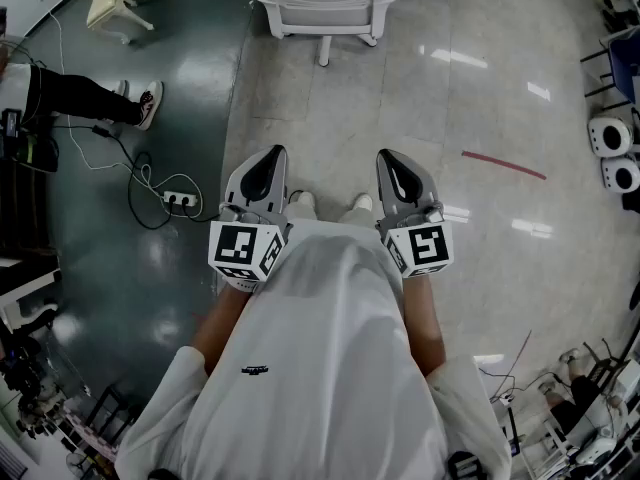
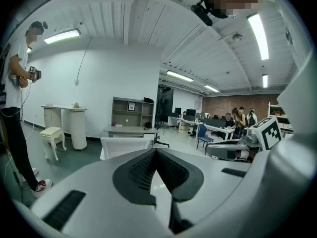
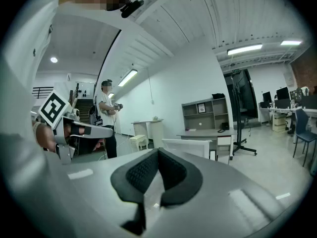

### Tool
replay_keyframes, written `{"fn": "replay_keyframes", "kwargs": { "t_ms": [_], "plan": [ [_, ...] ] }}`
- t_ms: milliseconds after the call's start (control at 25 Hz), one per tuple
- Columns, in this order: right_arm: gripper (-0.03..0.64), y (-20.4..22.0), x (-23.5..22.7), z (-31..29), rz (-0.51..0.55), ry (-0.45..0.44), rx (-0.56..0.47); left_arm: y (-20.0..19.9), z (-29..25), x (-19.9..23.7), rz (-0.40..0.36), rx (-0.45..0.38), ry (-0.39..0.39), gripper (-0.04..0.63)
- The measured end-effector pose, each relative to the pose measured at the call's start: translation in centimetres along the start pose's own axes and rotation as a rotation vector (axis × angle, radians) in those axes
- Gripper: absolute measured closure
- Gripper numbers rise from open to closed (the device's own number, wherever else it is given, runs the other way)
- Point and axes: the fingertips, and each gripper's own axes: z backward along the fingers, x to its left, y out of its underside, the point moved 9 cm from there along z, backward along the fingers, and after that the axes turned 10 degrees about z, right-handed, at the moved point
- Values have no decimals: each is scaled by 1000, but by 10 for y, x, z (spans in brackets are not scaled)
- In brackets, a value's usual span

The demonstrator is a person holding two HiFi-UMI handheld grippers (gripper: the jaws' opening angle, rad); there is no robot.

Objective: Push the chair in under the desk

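Both claws are empty and closed. On the left claw (image 1: 270, 163) and the right claw (image 1: 392, 163) the pads meet at the tips with nothing between. They are held side by side in front of the body, near level.

The chair (image 1: 322, 6) stands well ahead on the floor (image 1: 400, 98), its backrest apparently toward us. The table (image 2: 130, 130) sits just behind it in the left gripper view.

There is no contact yet, so the step in hand is judged to be the approach.

To do it well:
- Walk straight up.
- Set the closed claws against the top of the backrest, one toward each side.
- Push evenly so the chair goes in straight and does not swivel.

The power strip (image 1: 180, 200) lies off to the left, clear of the path.
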Motion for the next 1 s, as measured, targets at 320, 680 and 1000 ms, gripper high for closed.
{"fn": "replay_keyframes", "kwargs": {
  "t_ms": [320, 680, 1000],
  "plan": [
    [603, 18, -30, 26, -1, -45, 15, 20, -21, -44, 6, -8, -14, 588],
    [606, 33, -50, 32, -79, -152, 3, 21, -32, -66, 10, -4, -48, 588],
    [604, 28, -74, 14, 26, -113, 2, 5, -46, -60, 24, -19, -74, 588]
  ]
}}
